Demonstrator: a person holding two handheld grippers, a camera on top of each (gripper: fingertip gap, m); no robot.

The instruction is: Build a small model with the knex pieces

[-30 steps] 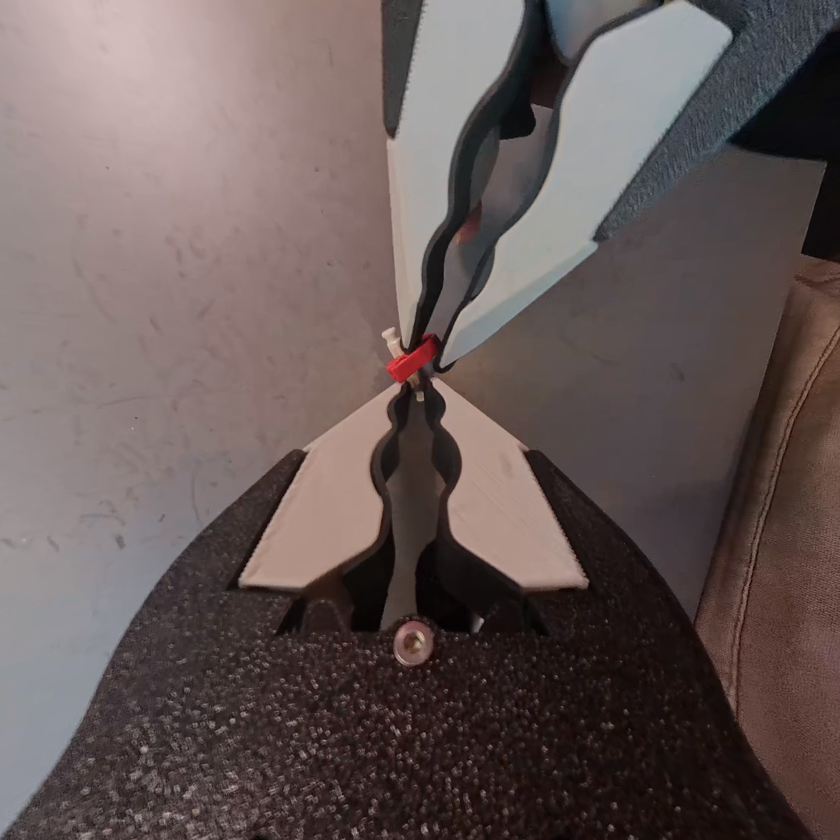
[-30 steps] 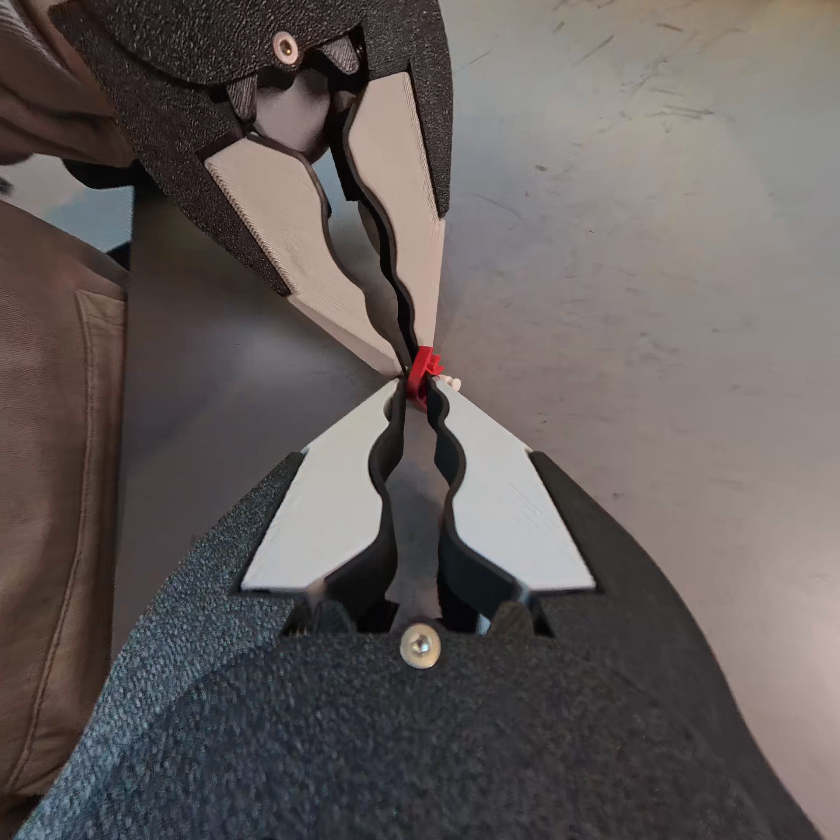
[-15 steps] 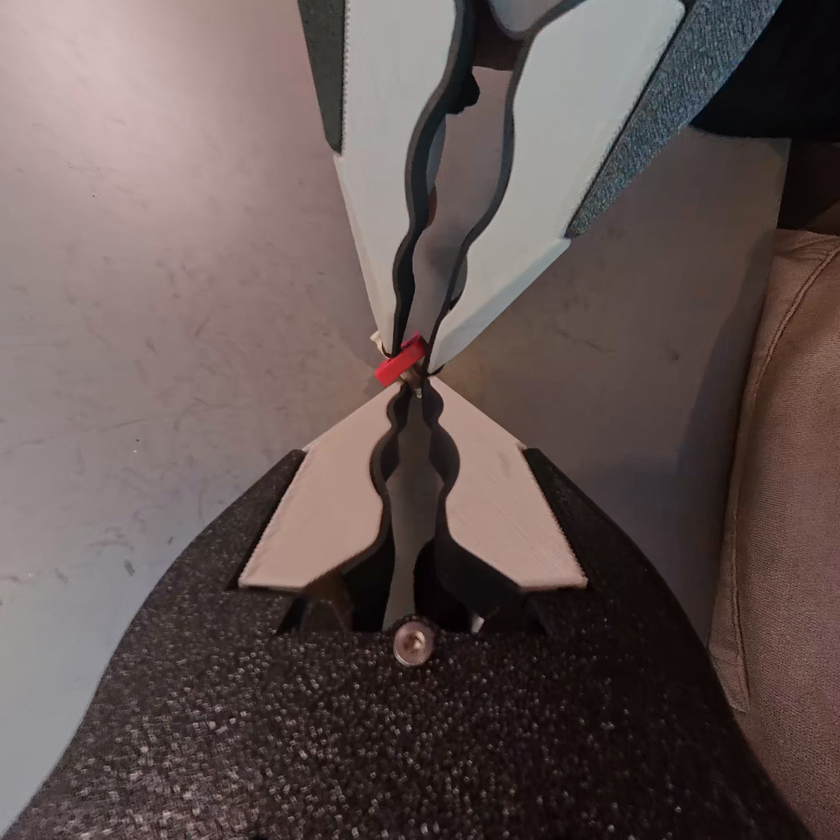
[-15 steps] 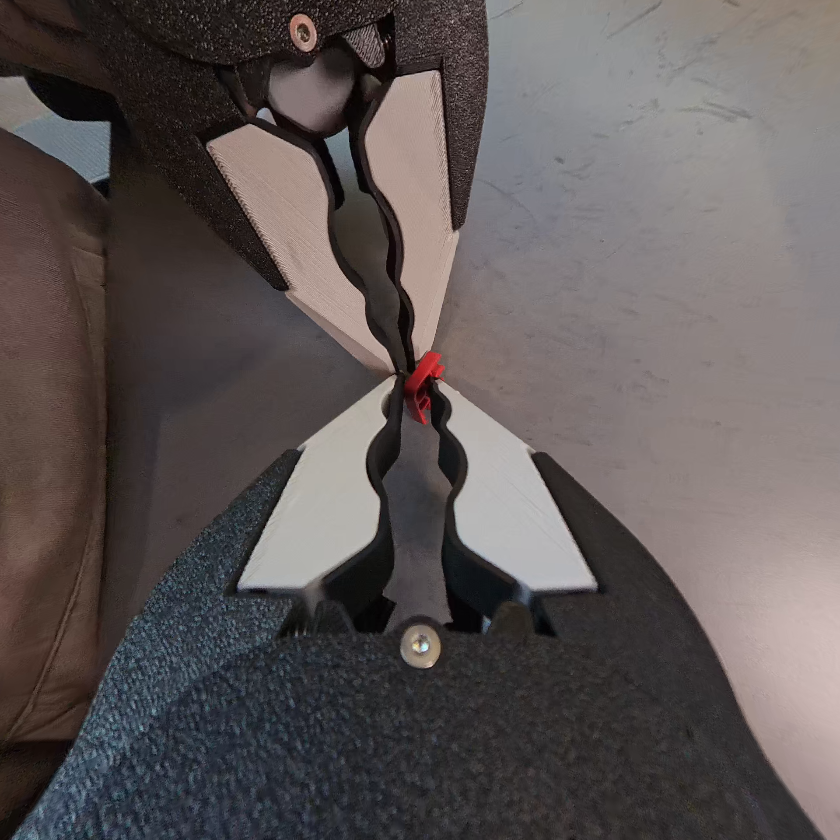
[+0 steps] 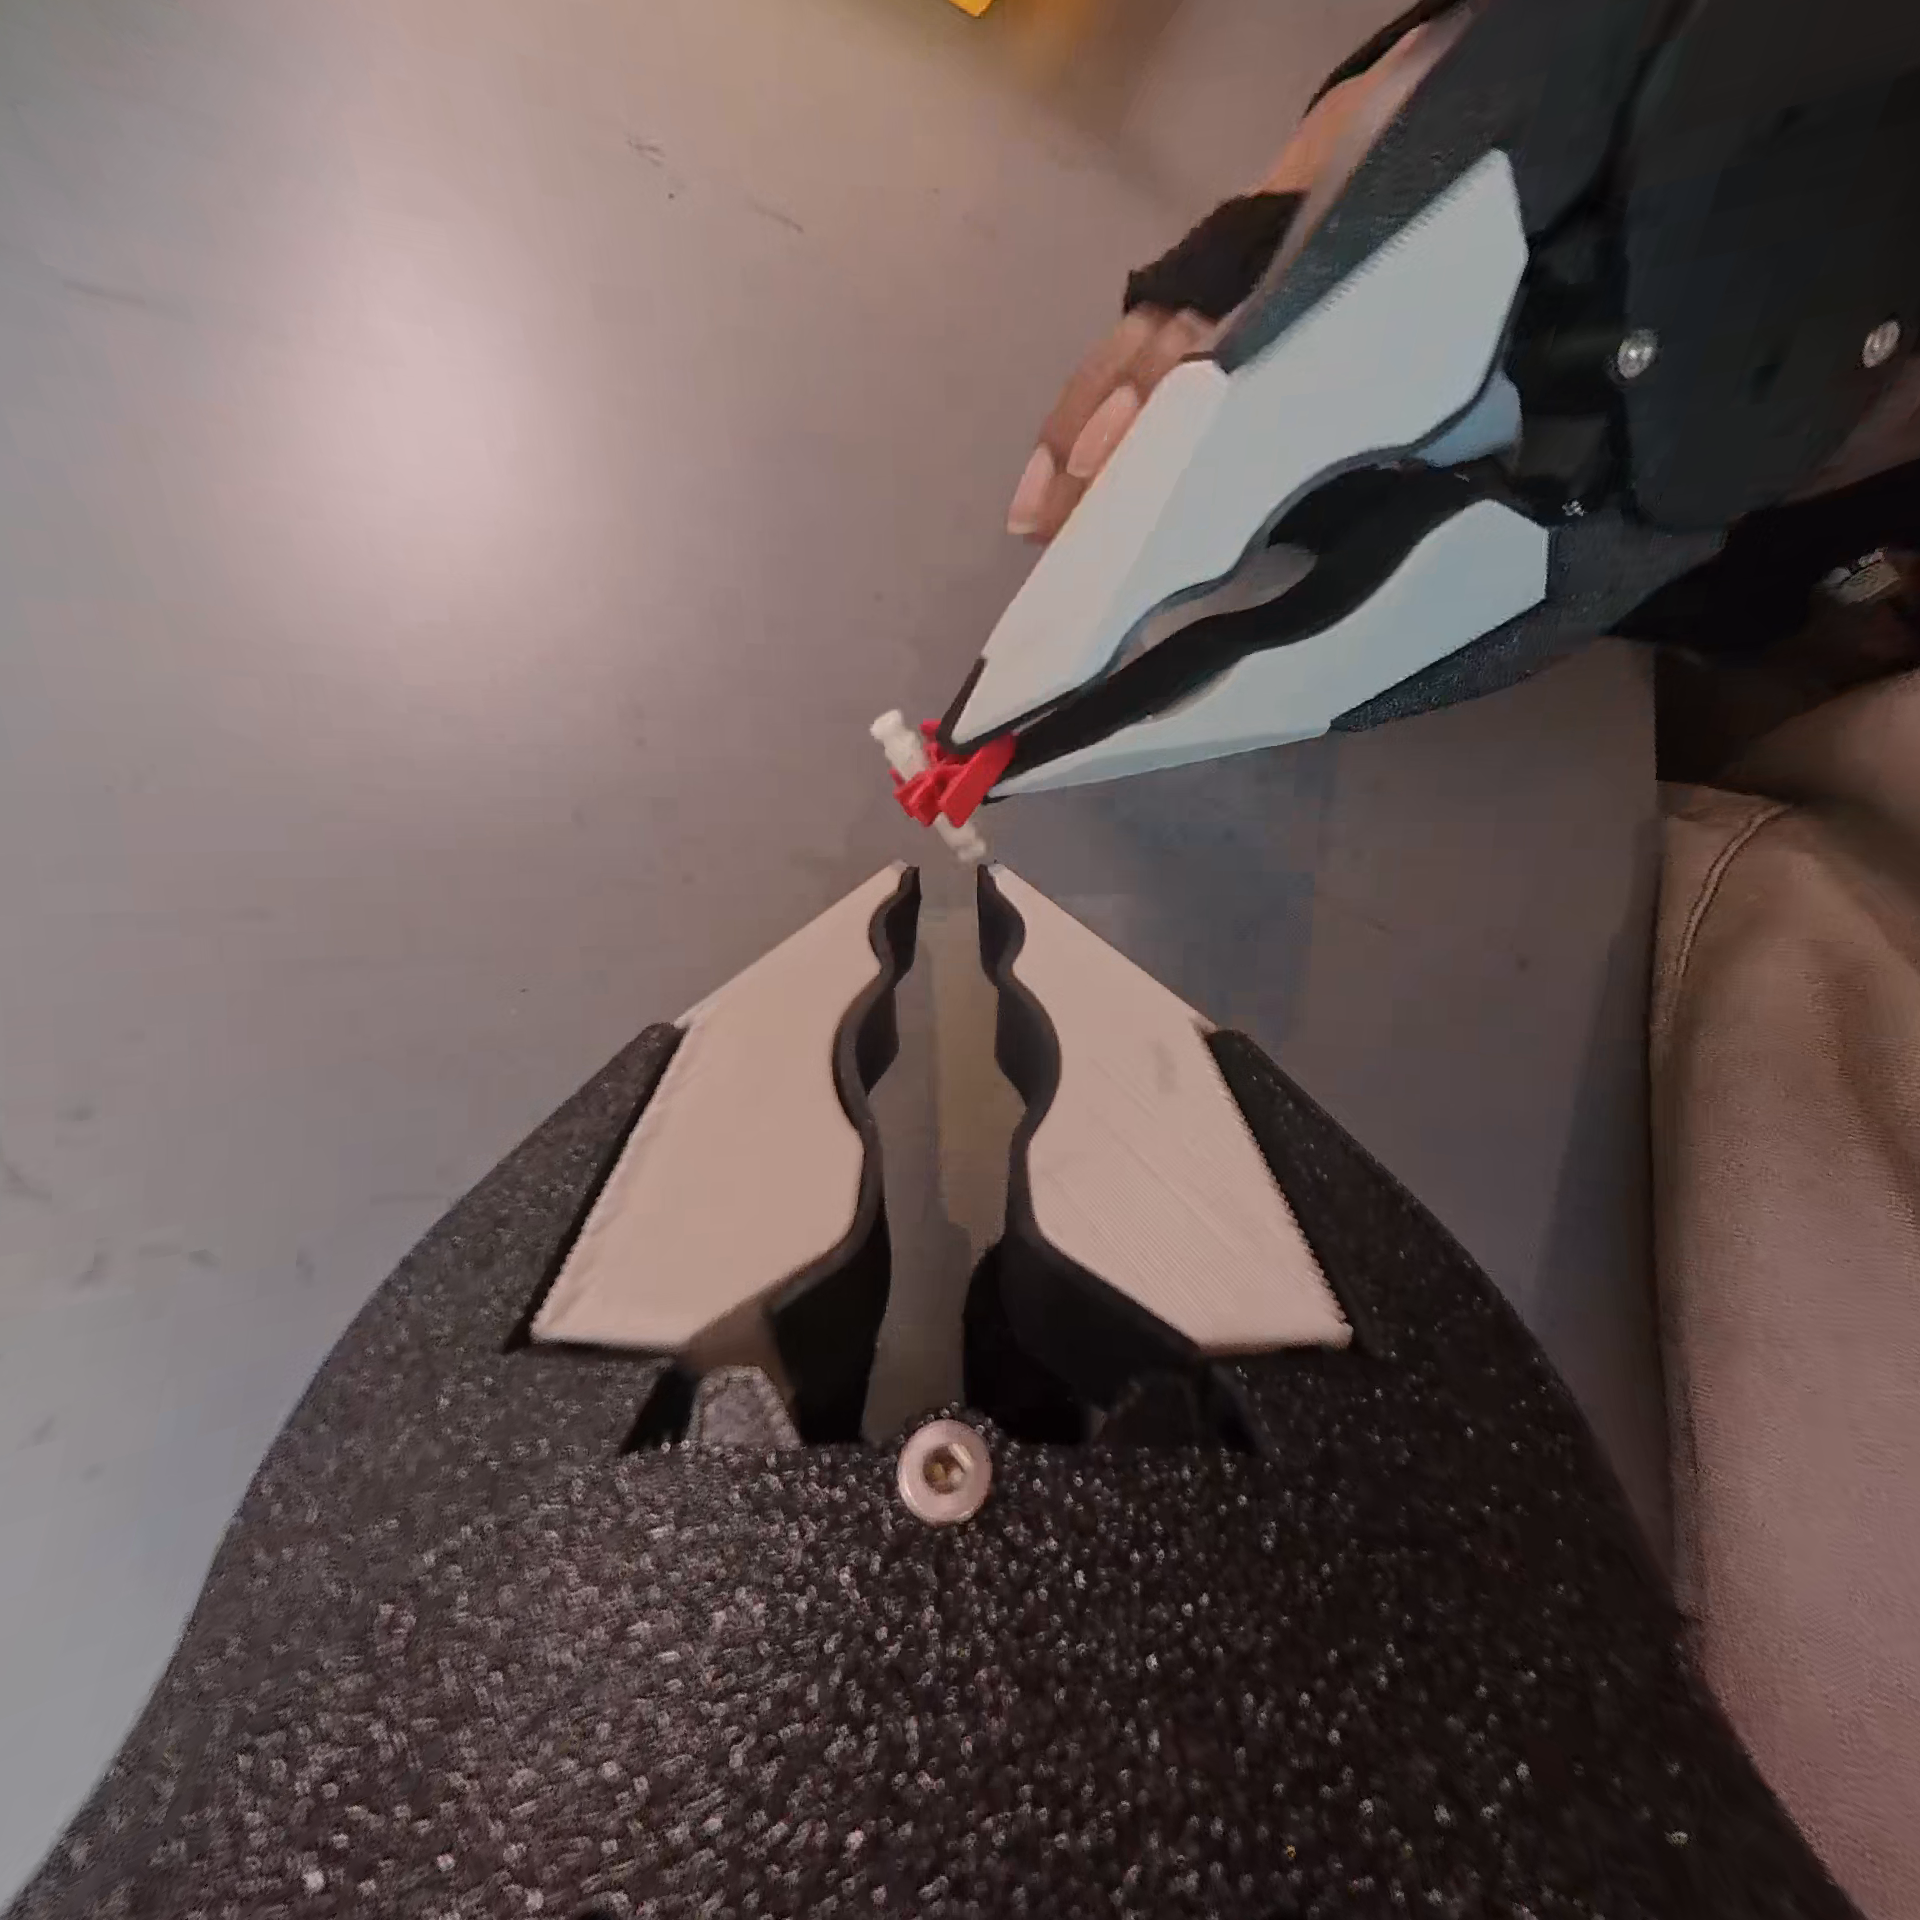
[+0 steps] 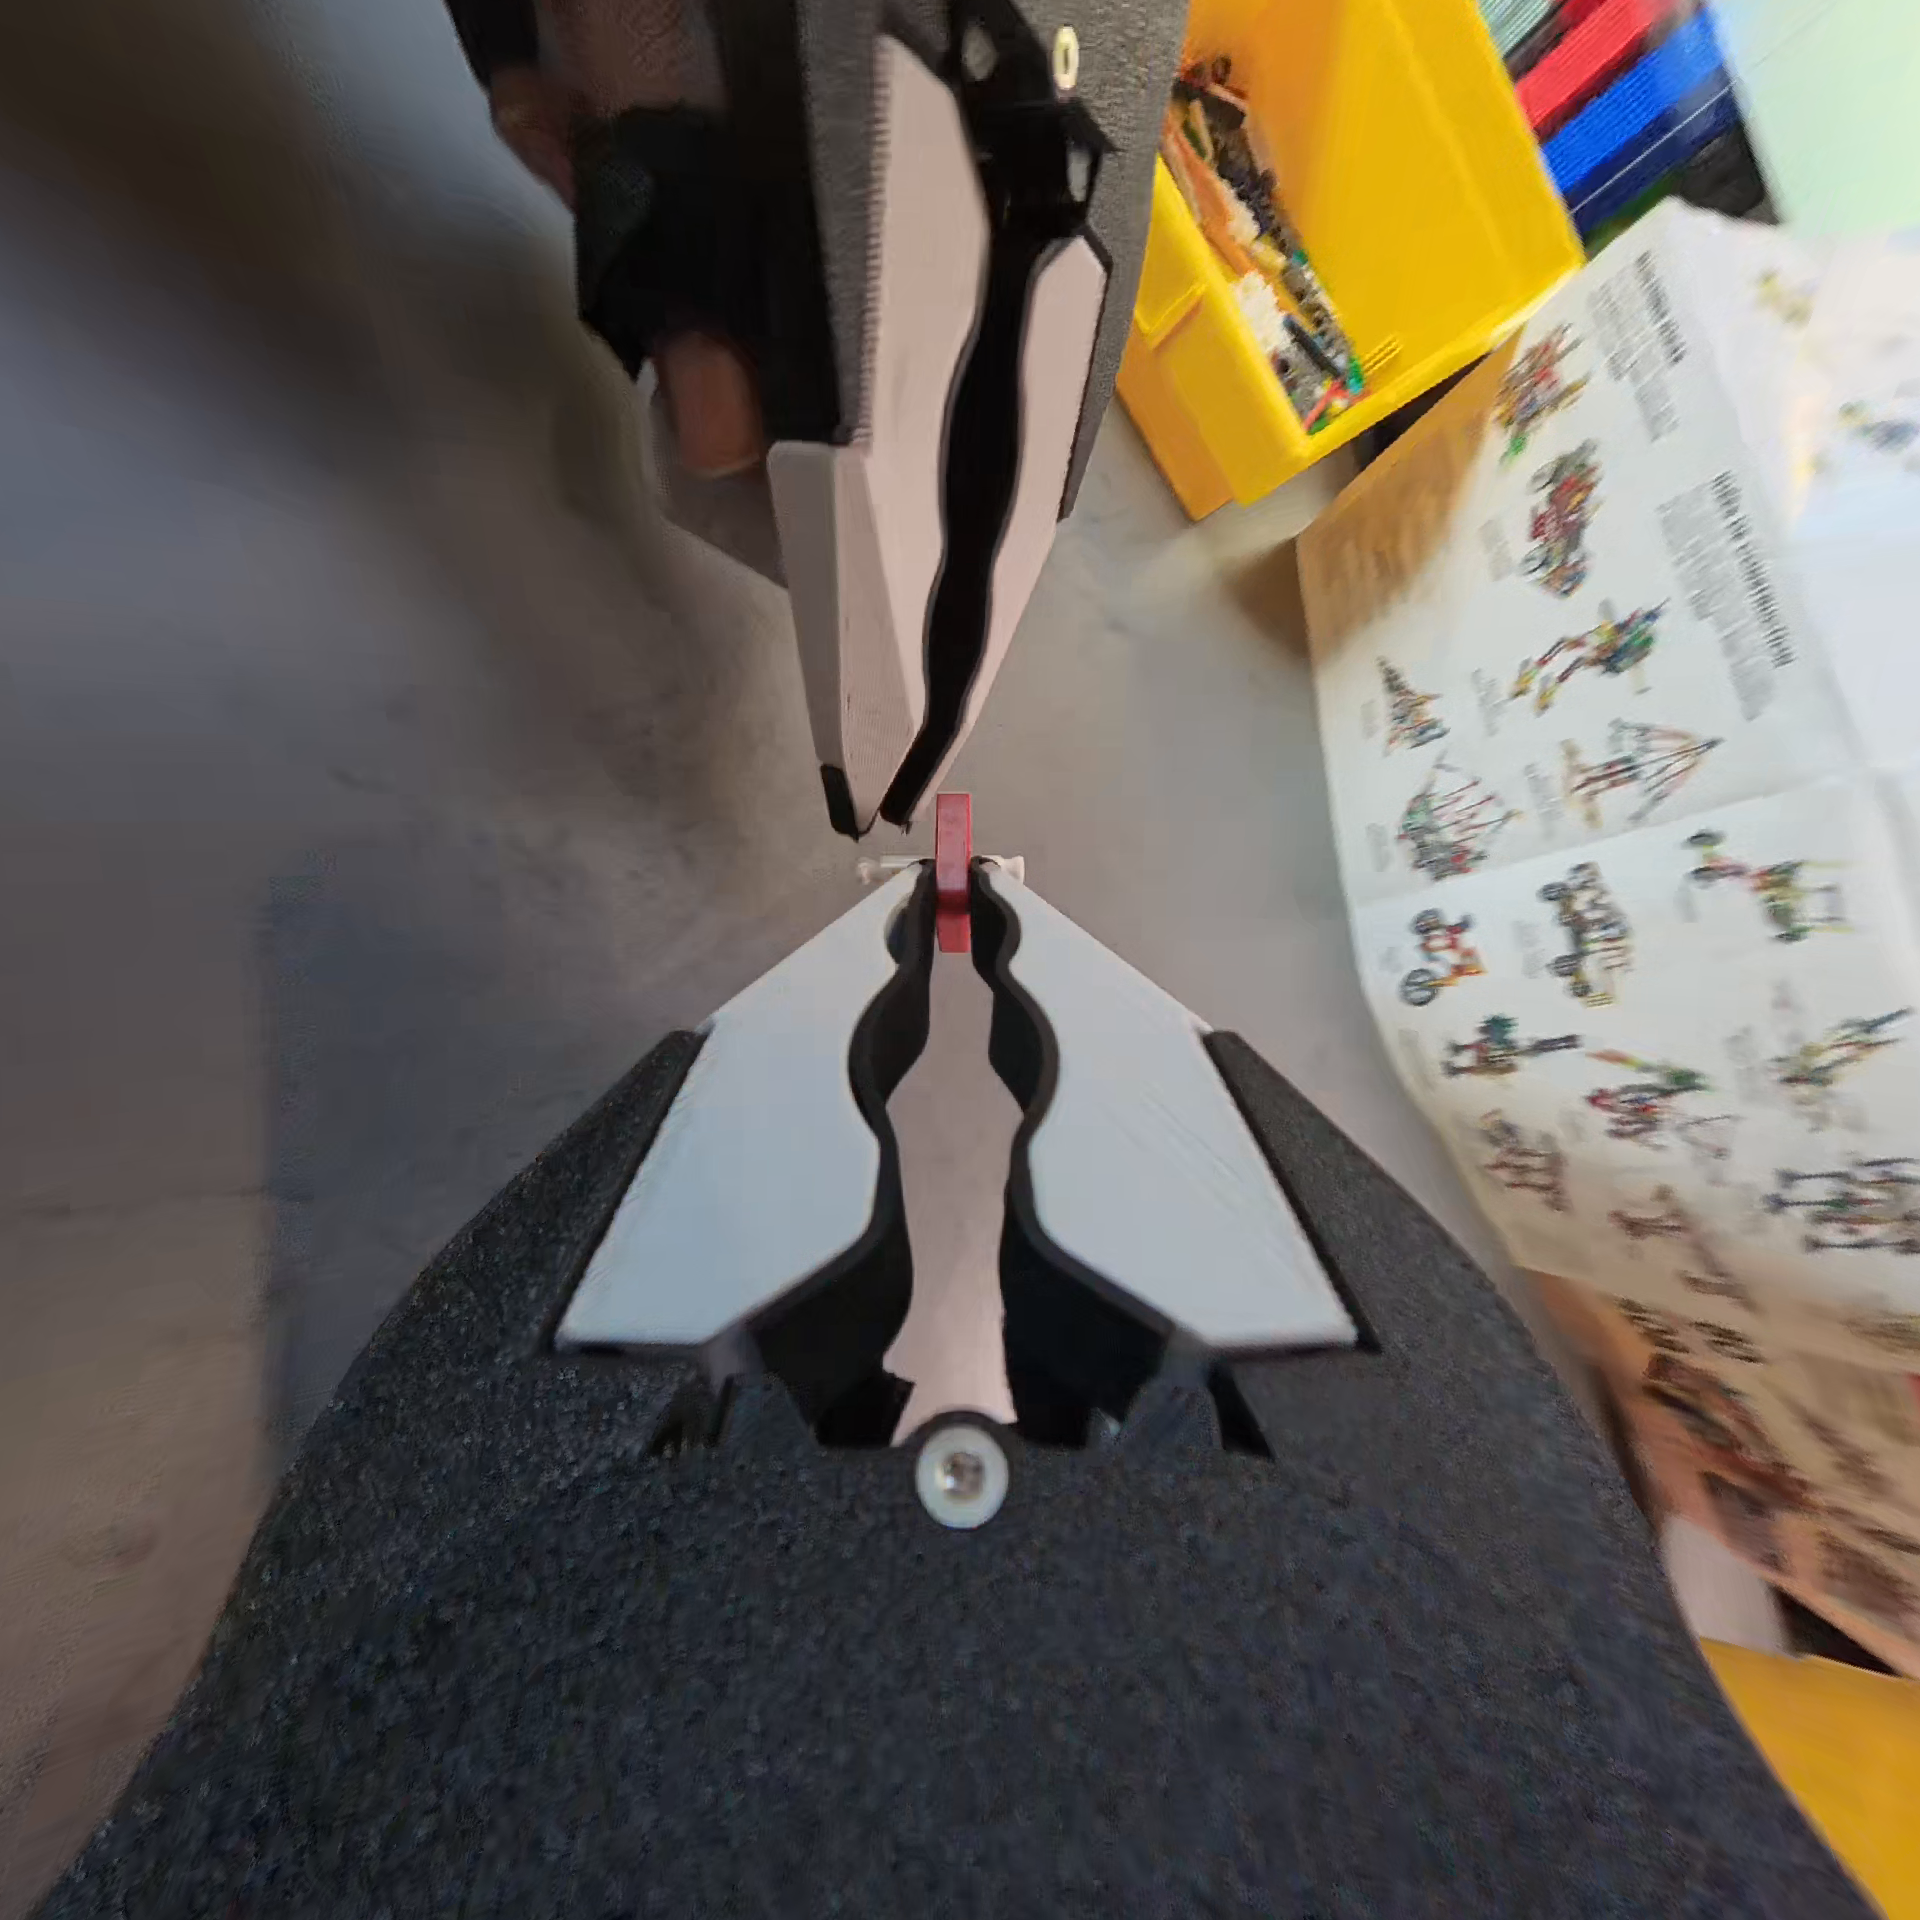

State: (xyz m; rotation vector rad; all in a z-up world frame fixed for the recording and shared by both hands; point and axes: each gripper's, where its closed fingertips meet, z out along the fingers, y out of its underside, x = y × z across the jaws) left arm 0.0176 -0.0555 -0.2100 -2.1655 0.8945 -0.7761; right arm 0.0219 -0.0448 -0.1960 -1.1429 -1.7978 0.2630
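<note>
My right gripper (image 6: pixel 951 883) is shut on a small red connector (image 6: pixel 952 831) that has a thin white rod (image 6: pixel 883 862) through it. In the left wrist view this gripper (image 5: pixel 971 764) comes in from the upper right, holding the red connector (image 5: pixel 940 795) and white rod (image 5: pixel 894 732) above the grey table (image 5: pixel 416 520). My left gripper (image 5: pixel 948 871) has its tips slightly apart and holds nothing. It sits just below the rod's lower end without touching it. In the right wrist view the left gripper (image 6: pixel 868 821) points down beside the connector.
A yellow bin (image 6: pixel 1403 208) of small coloured parts stands at the back right, with stacked red and blue plates (image 6: pixel 1621 94) behind it. A printed sheet with pictures of models (image 6: pixel 1610 831) lies on the right. A gloved hand (image 5: pixel 1091 416) and brown cloth (image 5: pixel 1787 1143) are at the right. Only a small space, under 4 cm, lies between the two pairs of fingers.
My left gripper has opened and let go of the white rod. The two grippers have drawn apart. The right gripper has swung round with the connector and rod, bringing the bin and sheet into view.
</note>
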